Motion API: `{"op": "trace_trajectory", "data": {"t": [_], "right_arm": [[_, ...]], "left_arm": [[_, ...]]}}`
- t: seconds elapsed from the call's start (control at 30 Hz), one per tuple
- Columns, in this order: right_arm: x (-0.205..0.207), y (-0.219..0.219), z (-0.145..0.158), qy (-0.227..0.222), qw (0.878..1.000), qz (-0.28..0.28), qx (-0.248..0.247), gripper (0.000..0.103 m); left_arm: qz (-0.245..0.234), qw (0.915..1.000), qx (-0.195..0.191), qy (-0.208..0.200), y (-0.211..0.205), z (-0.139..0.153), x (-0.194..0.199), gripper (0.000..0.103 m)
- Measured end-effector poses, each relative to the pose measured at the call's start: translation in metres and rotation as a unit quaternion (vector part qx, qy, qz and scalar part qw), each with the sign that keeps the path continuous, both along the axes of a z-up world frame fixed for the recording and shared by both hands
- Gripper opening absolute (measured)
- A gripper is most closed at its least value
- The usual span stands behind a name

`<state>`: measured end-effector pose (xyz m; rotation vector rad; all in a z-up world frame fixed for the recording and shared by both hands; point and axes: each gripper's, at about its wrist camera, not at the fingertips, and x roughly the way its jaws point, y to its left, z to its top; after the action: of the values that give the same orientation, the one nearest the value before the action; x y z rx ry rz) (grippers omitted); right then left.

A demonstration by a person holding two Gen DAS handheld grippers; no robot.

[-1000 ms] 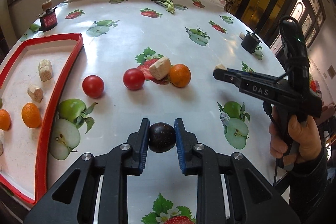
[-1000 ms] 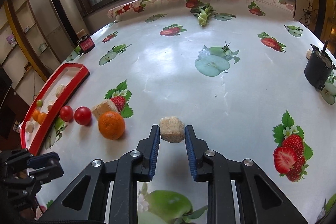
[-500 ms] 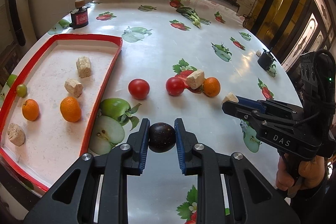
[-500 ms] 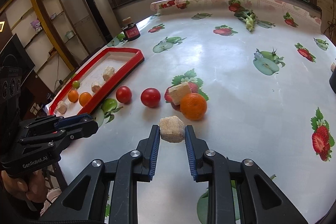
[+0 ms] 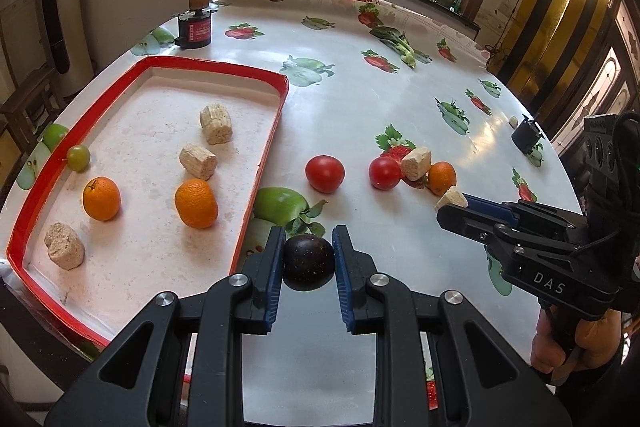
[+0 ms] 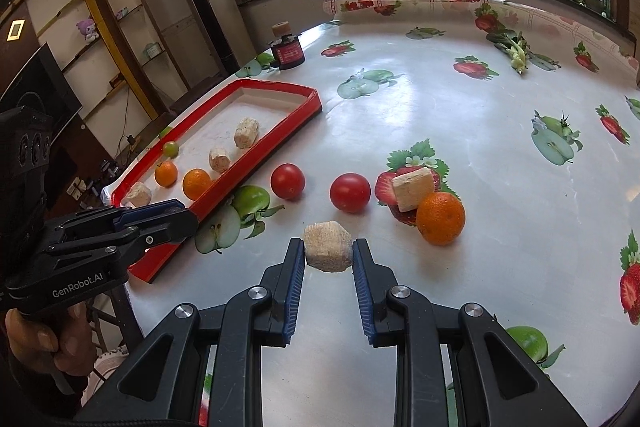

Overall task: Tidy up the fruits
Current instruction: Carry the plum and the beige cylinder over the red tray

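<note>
A dark, speckled, round plum-like fruit [image 5: 308, 261] is clamped between the blue pads of the left hand-held gripper [image 5: 307, 259], held clear above the table [image 5: 360, 99] just beside the long near rim of the red-edged, pale-floored tray [image 5: 256, 183], apparently so that it can be carried over that rim. A beige, faceted, cork-like block [image 6: 328, 246] is pinched likewise in the right hand-held gripper [image 6: 327, 255], further from the tray. Oranges, similar blocks and a green grape already lie inside the tray (collected, it seems), while two red tomatoes [image 5: 325, 173], another block and an orange [image 6: 440, 217] remain on the table towards its middle.
</note>
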<state>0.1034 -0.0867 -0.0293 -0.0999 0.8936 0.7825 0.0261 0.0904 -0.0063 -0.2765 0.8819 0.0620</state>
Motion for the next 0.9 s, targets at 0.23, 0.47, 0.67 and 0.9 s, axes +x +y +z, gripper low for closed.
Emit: {"op": "trace_trajectory", "data": {"t": [0.23,0.47,0.67,0.9], "right_arm": [[0.003,0.012,0.0,0.003,1.0,0.006,-0.002,0.025],[0.008,0.03,0.001,0.006,1.0,0.018,-0.001,0.025],[0.013,0.049,0.004,0.006,1.0,0.03,0.003,0.025],[0.021,0.08,0.01,0.003,0.999,0.049,0.007,0.025]], "left_arm": [[0.012,0.9999,0.0,0.001,0.014,-0.001,-0.002,0.021],[0.026,0.9997,0.002,0.002,0.028,-0.001,-0.001,0.021],[0.046,0.9989,0.005,0.006,0.05,0.0,0.0,0.021],[0.073,0.9972,0.013,0.001,0.08,0.006,0.003,0.021]]}}
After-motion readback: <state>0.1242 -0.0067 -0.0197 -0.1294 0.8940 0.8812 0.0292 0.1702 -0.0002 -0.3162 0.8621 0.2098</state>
